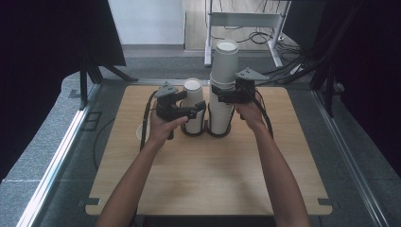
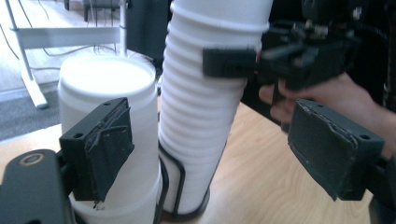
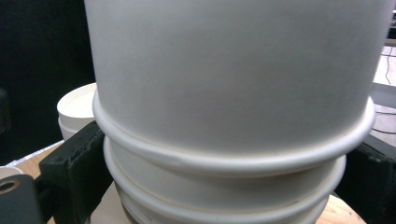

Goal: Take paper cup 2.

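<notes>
Left tongs (image 2: 219, 149): wide, holding nothing, beside short cup stack (image 1: 193, 101).
Right tongs (image 1: 226, 96): clamped on tall cup stack (image 1: 222, 90).
Risk: leaning tall stack may topple off the worktop (image 1: 208, 179) if tugged sideways.

The counter (image 1: 208, 175) is a light wooden board with rounded corners. A black wire rack (image 1: 206, 131) with two rings stands on it near the far side. A small white thing (image 1: 140, 132), maybe a cup, lies at the left edge, half hidden by a hand.
</notes>
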